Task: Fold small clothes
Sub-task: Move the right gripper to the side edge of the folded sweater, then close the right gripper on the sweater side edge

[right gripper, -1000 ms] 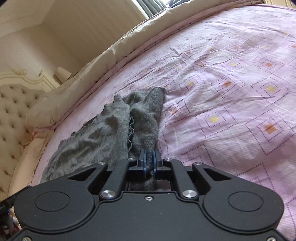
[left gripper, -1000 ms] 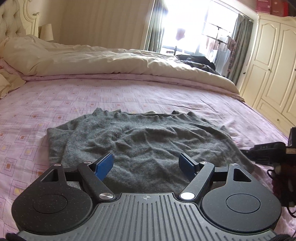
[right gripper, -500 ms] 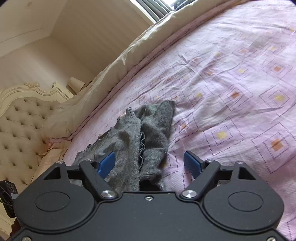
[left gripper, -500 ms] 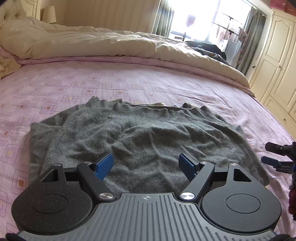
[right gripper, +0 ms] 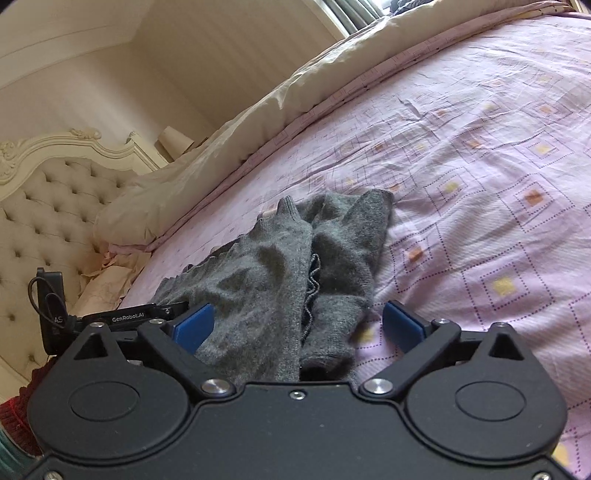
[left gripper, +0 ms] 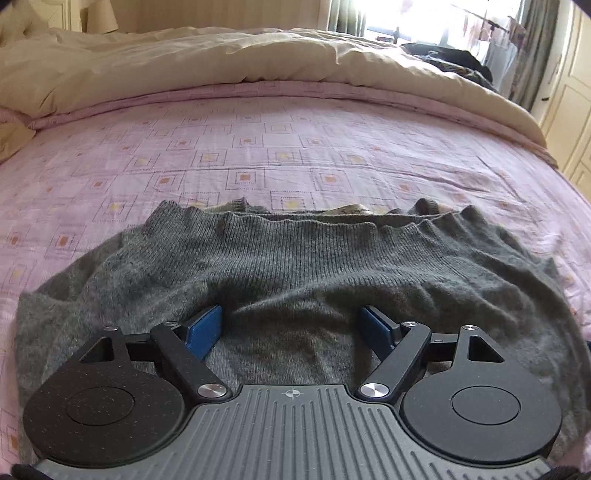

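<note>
A grey knit sweater [left gripper: 295, 266] lies flat and wrinkled on the pink patterned bedsheet [left gripper: 258, 147]. My left gripper [left gripper: 293, 328] is open and low over the sweater's near edge, its blue pads astride a raised wrinkle without gripping it. In the right wrist view the sweater [right gripper: 280, 266] lies folded lengthwise, with a sleeve at its right. My right gripper [right gripper: 299, 325] is open over the sweater's near end, holding nothing. The left gripper's body [right gripper: 129, 317] shows at the left of that view.
A cream duvet [left gripper: 240, 55] is bunched along the far side of the bed. A tufted cream headboard [right gripper: 48, 206] stands at the left. White wardrobe doors [left gripper: 565, 110] and a bright window [left gripper: 436, 18] are at the far right.
My right gripper opened and let go of the sweater, then stayed open. My left gripper moved forward and lower over the sweater, staying open.
</note>
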### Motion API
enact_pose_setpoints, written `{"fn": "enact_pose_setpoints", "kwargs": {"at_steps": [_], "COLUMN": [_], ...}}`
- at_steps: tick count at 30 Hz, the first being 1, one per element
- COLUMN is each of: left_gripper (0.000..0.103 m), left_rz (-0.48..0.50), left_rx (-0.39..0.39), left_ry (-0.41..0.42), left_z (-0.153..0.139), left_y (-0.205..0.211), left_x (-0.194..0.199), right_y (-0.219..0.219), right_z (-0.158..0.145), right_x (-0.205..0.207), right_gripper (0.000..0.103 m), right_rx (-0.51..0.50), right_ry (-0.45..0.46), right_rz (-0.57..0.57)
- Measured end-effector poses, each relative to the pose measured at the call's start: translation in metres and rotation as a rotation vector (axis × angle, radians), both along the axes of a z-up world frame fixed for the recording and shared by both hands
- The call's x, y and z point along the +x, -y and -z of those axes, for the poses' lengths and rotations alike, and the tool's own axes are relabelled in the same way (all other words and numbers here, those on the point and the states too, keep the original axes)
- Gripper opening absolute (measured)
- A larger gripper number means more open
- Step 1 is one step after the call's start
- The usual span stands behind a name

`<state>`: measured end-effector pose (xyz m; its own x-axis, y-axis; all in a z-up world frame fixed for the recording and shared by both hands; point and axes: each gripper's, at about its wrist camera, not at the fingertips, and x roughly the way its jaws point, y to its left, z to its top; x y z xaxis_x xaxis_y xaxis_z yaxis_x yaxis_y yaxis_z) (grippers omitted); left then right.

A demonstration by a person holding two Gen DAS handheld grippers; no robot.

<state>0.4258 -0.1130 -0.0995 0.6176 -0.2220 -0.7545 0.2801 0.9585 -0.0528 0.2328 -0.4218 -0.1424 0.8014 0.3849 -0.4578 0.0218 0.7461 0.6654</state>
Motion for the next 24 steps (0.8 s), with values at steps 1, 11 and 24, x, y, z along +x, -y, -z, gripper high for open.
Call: {"fn": "enact_pose_setpoints", "kwargs": {"at_steps": [1, 11, 24], "left_gripper": [0.083, 0.086, 0.083], "left_rz": [0.007, 0.01, 0.057], "left_rx": [0.015, 0.011, -0.106], "left_ry": [0.004, 0.019, 0.015], "left_z": [0.001, 0.003, -0.031], "left_y": [0.003, 0.002, -0.011], "left_x": [0.001, -0.002, -0.051], "right_y": [0.0, 0.002, -0.004], "right_z": [0.0, 0.016, 0.011], "right_x": [0.0, 0.035, 0.033], "right_gripper": [0.101, 0.042, 0.026], "right_rx": [0.003, 0.154, 0.122], "right_ry": [0.002, -0.065, -0.1], "right_rz": [-0.005, -0.034, 0.011]}}
